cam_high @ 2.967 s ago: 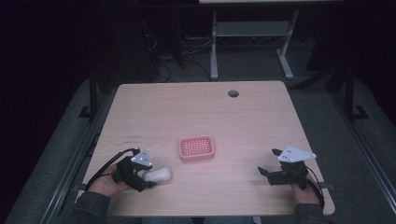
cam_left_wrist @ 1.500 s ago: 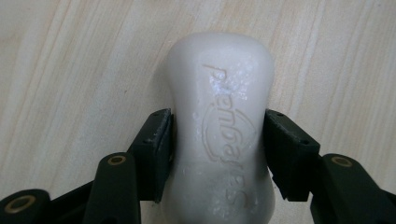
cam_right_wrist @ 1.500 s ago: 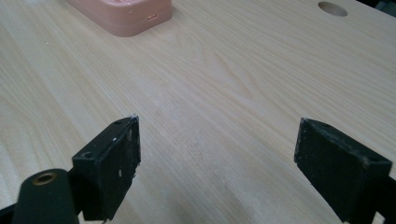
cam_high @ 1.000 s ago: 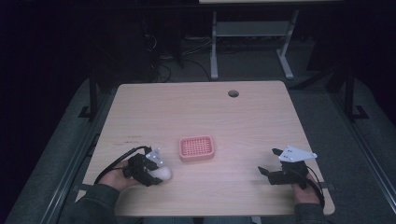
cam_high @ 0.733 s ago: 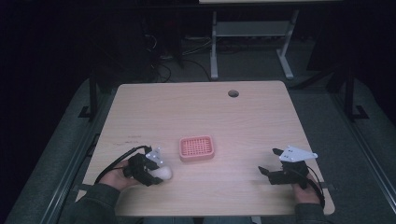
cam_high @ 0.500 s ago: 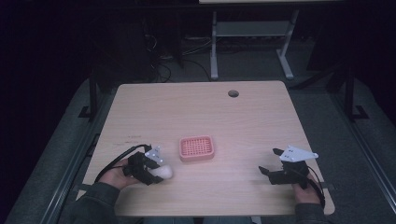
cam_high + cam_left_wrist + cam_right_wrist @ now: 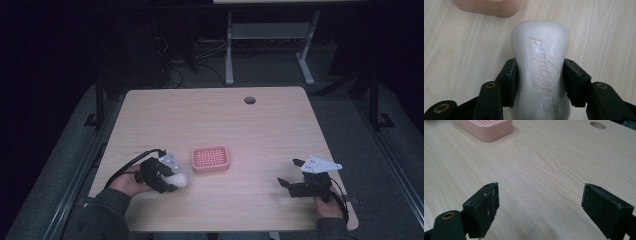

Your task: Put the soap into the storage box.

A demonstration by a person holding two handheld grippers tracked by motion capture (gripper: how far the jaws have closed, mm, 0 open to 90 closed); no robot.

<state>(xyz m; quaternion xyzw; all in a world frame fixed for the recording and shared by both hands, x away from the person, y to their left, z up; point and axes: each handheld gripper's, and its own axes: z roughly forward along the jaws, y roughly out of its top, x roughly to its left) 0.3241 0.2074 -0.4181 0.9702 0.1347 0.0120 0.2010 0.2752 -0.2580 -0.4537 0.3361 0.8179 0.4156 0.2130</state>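
A white bar of soap (image 7: 540,50) with raised lettering lies between the jaws of my left gripper (image 7: 539,75), which is shut on its lower half. In the high view that gripper (image 7: 172,181) sits at the table's front left, and the soap (image 7: 180,180) pokes out to its right, just below and left of a pink soap dish (image 7: 211,158) with a grid top. The dish's near edge (image 7: 486,6) is just beyond the soap. My right gripper (image 7: 289,171) rests at the front right, its jaws wide open (image 7: 541,195) over bare wood.
The wooden table (image 7: 260,135) has a round cable hole (image 7: 249,100) near its far edge. The pink dish (image 7: 486,126) lies far off to the upper left in the right gripper view. A metal stand (image 7: 270,35) and cables sit on the dark floor beyond.
My left gripper, holding the soap, has shifted slightly up and right toward the pink dish. The right gripper has not moved.
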